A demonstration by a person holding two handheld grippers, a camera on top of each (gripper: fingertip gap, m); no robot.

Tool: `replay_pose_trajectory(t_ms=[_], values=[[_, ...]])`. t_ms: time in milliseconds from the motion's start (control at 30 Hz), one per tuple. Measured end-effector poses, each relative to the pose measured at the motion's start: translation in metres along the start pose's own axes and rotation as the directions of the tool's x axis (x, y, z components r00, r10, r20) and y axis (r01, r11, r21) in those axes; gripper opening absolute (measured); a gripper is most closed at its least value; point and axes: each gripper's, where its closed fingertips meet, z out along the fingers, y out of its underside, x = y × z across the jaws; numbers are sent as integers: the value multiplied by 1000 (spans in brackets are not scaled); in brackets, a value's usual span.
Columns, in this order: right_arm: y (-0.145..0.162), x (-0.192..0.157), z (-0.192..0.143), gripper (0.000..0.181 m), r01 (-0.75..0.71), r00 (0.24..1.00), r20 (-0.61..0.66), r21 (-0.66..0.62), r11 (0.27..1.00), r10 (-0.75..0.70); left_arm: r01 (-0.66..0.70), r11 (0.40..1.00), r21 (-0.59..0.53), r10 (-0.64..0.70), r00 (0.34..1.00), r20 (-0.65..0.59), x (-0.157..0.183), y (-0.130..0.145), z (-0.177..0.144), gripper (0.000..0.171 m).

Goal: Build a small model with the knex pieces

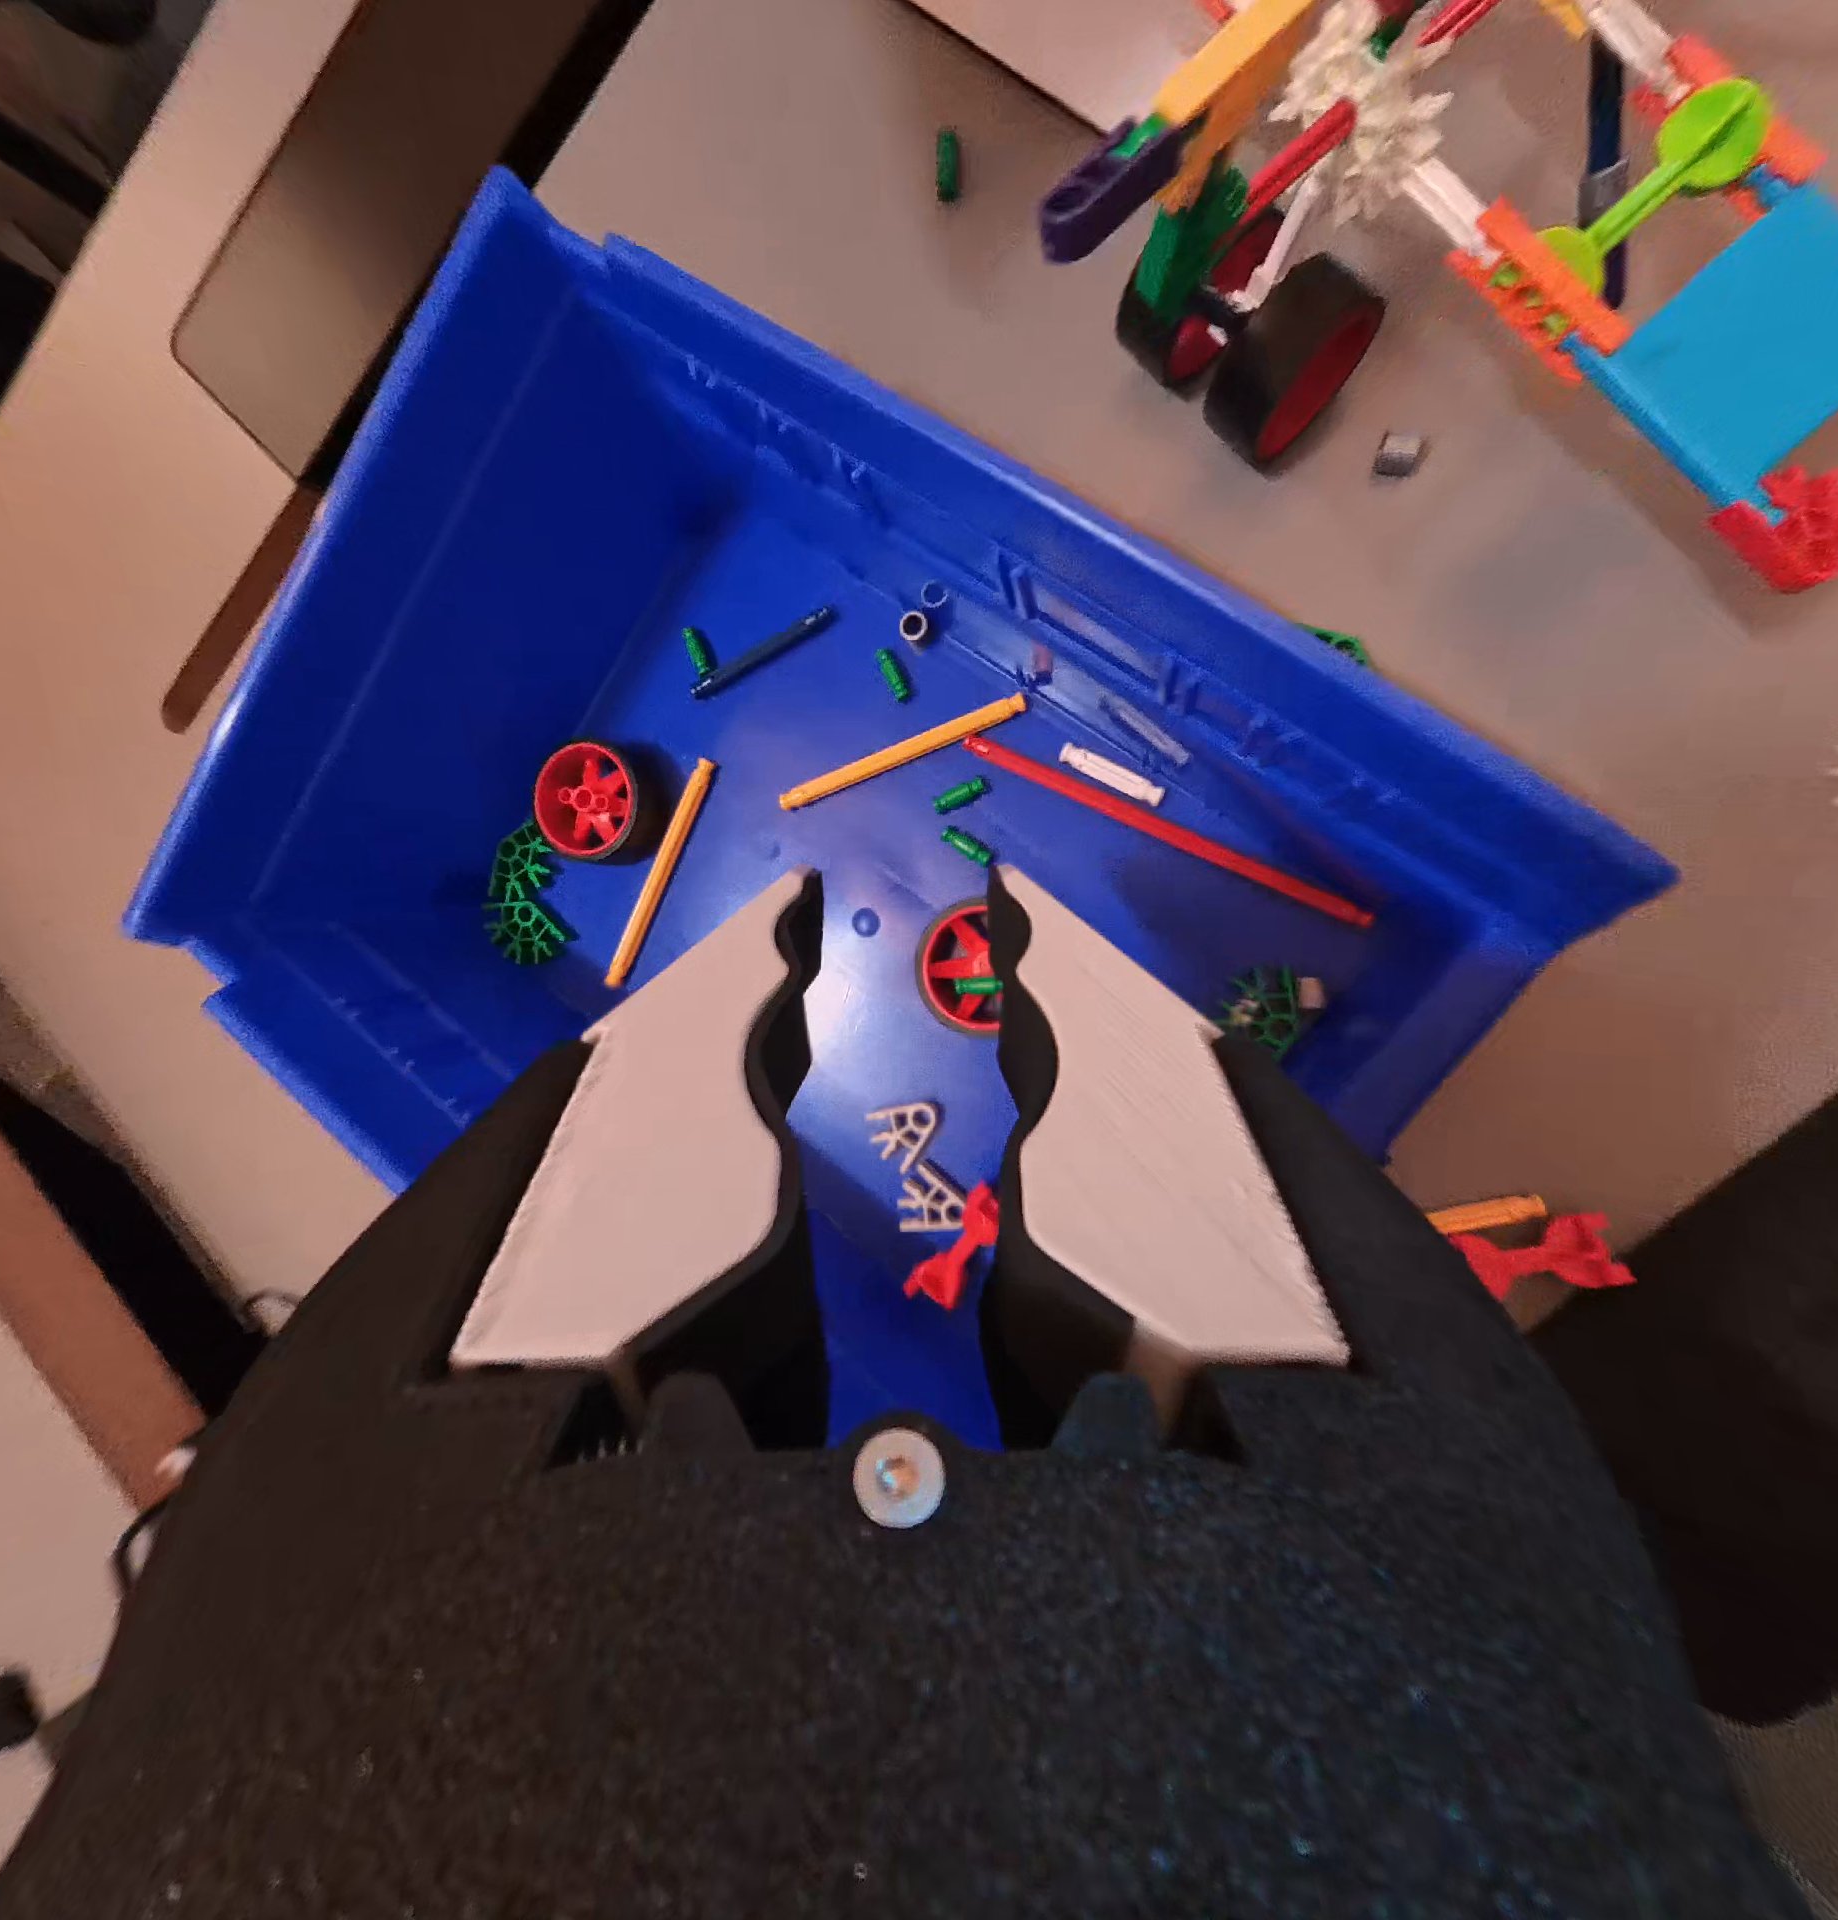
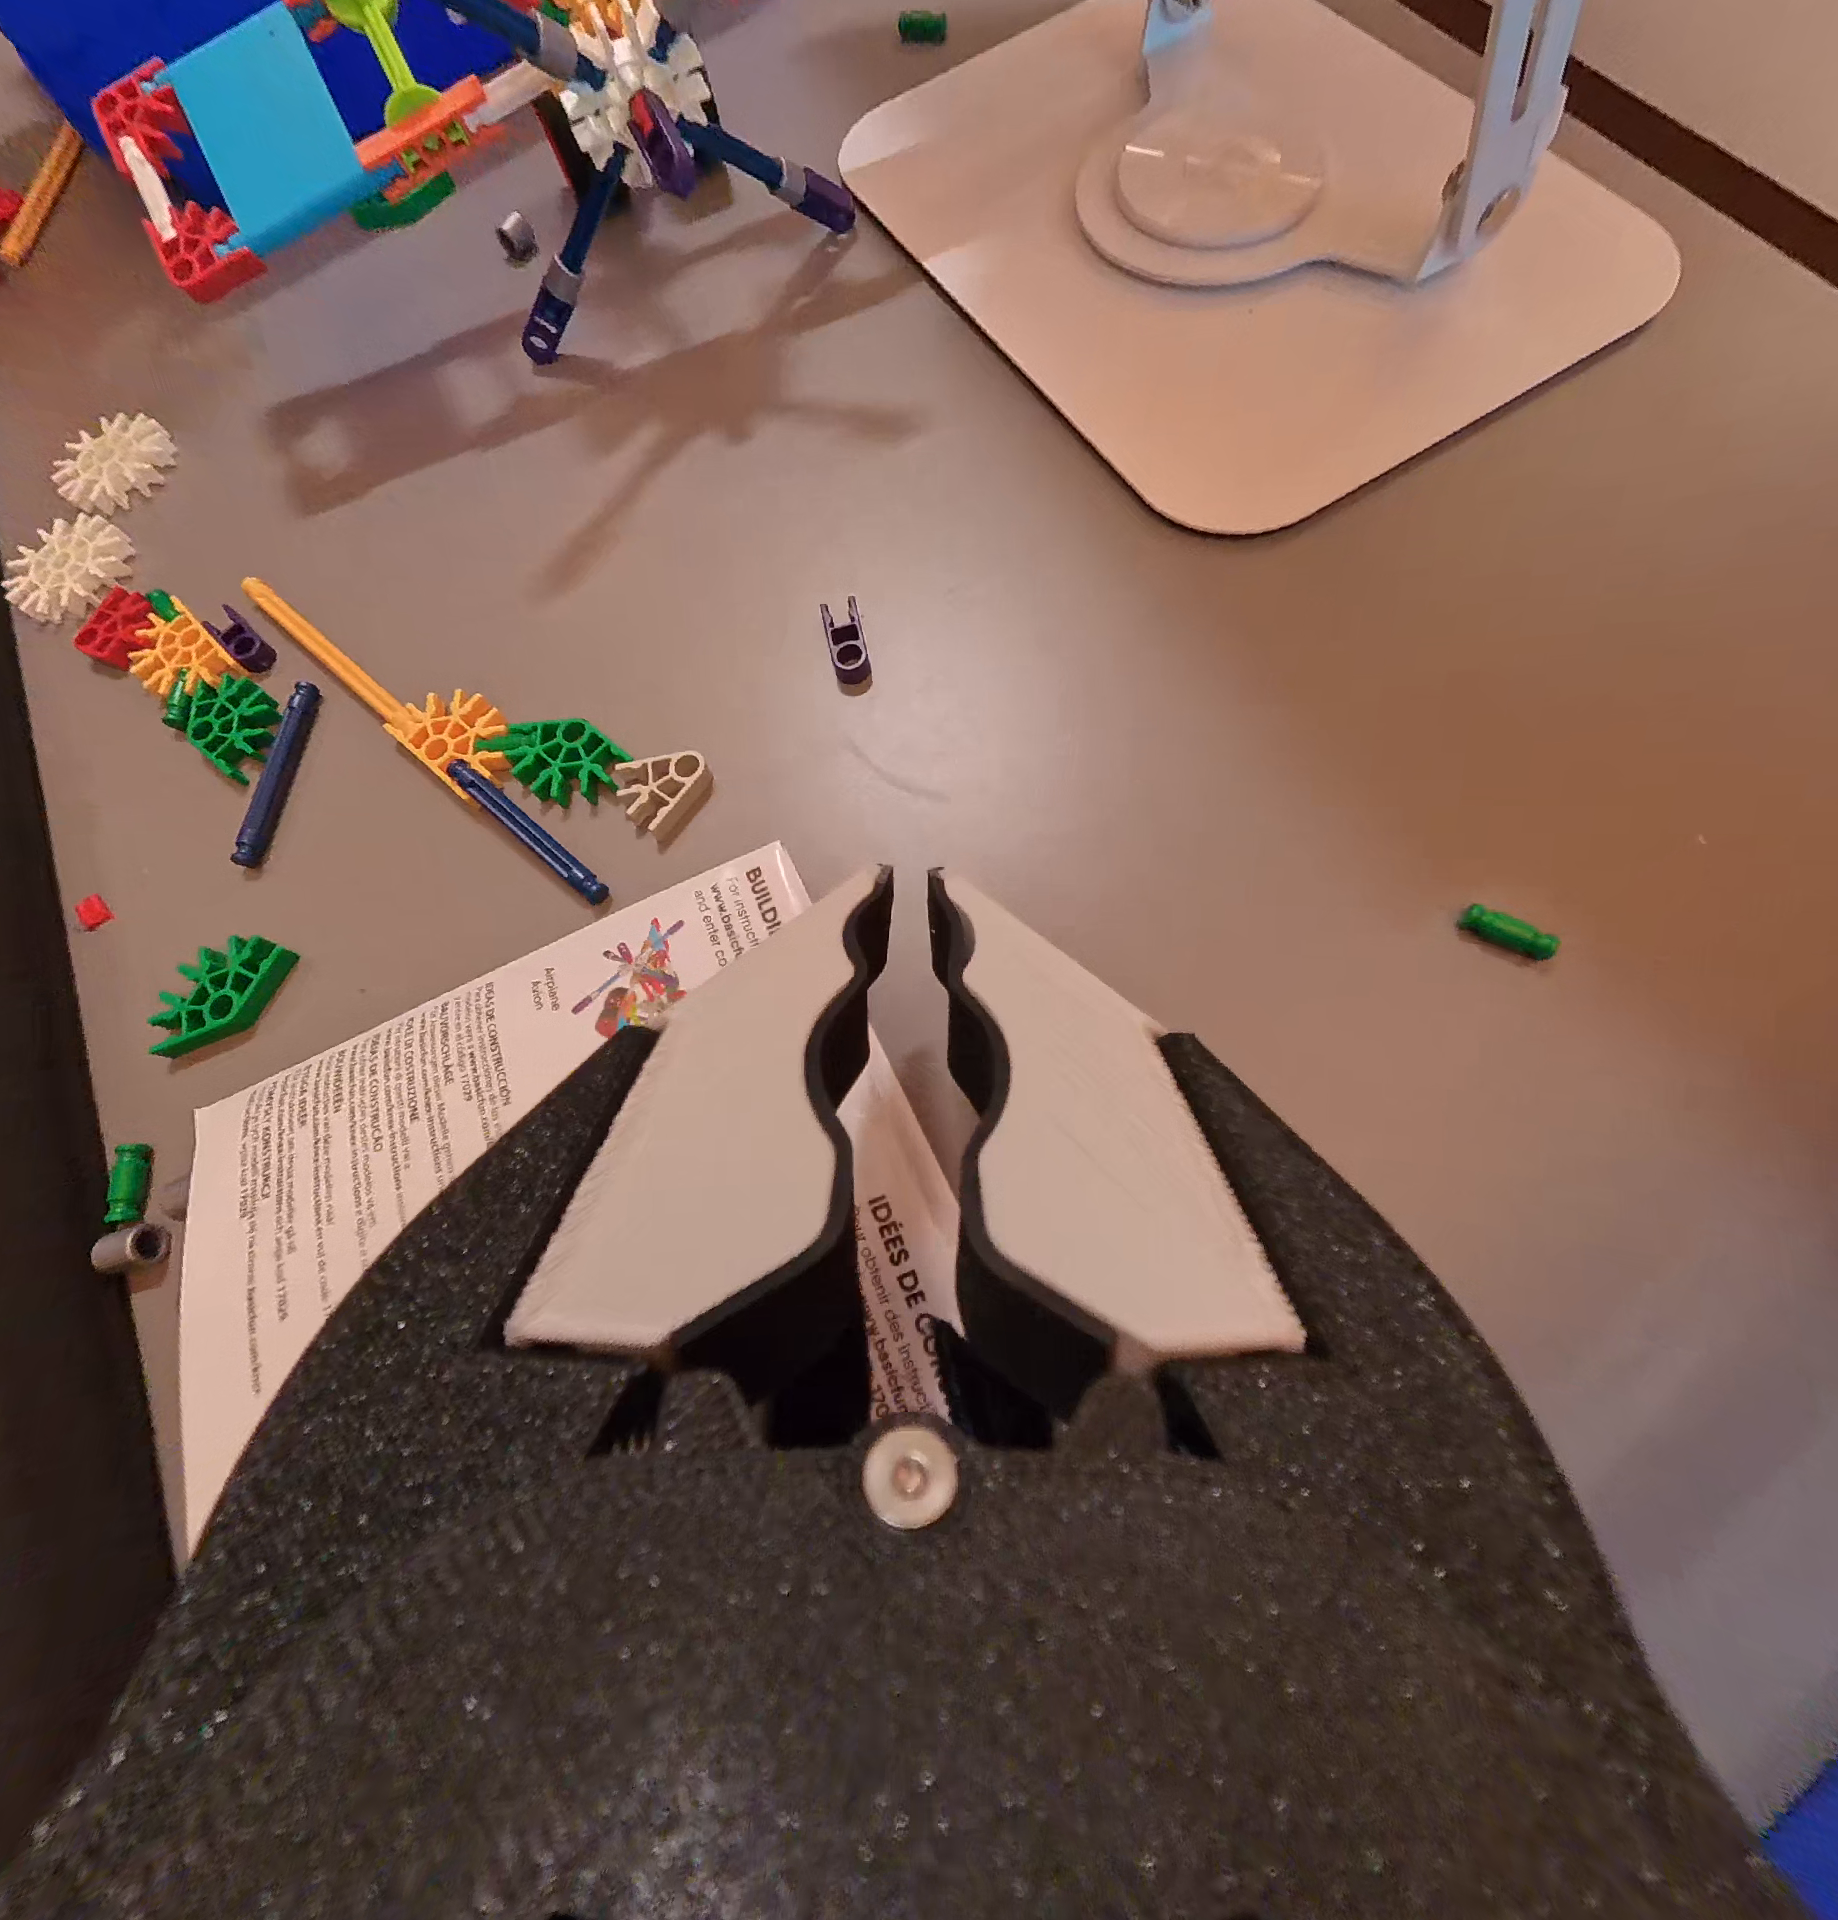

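My left gripper (image 1: pixel 904 878) is open and empty, hovering over a blue plastic bin (image 1: pixel 1102 540). In the bin lie two red wheels (image 1: pixel 582 800) (image 1: pixel 951 971), a long red rod (image 1: pixel 1164 831), orange rods (image 1: pixel 899 753), short green rods, and green, grey and red connectors. The second wheel is nearest, by the right fingertip. My right gripper (image 2: pixel 910 875) has its jaws almost together, with only a narrow slit between the tips. It hovers low over the table above a printed leaflet (image 2: pixel 395 1122), which shows through the gap. A purple connector (image 2: pixel 845 644) lies ahead of it.
A colourful toy model with black wheels (image 1: pixel 1414 208) stands beyond the bin and also shows in the right wrist view (image 2: pixel 375 125). Loose rods and connectors (image 2: pixel 458 727) lie left of the right gripper. A green short rod (image 2: pixel 1507 932) lies to its right. A white stand base (image 2: pixel 1310 343) is far right. The purple connector (image 2: pixel 845 644) is about 9 cm from my right fingertips. My left gripper is the nearer one to the long red rod (image 1: pixel 1164 831): about 11 cm, against 40 cm.
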Motion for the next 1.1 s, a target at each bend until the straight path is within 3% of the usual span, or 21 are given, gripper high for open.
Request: replay_pose_trajectory(t_ms=[267,567,800,867,1100], values=[[6,6,12,7,-36,999,9,-12,999,36,-50,998,-30,48,996,-79,-29,-8,72,34],[5,5,12,7,-39,999,23,-8,999,39,-320,944,-85,302,937,-178,-42,-14,132,37],[4,0,9,7,-8,1000,26,-17,1000,8,-270,956,-113,210,901,-380,-37,-2,142,20],[5,-1,8,7,2,1000,22,-21,1000,-2,-259,959,-115,202,910,-363,-44,-3,144,6],[2,-4,3,7,22,999,24,-13,1000,-22,-252,959,-132,195,920,-340,-42,-2,139,5]])
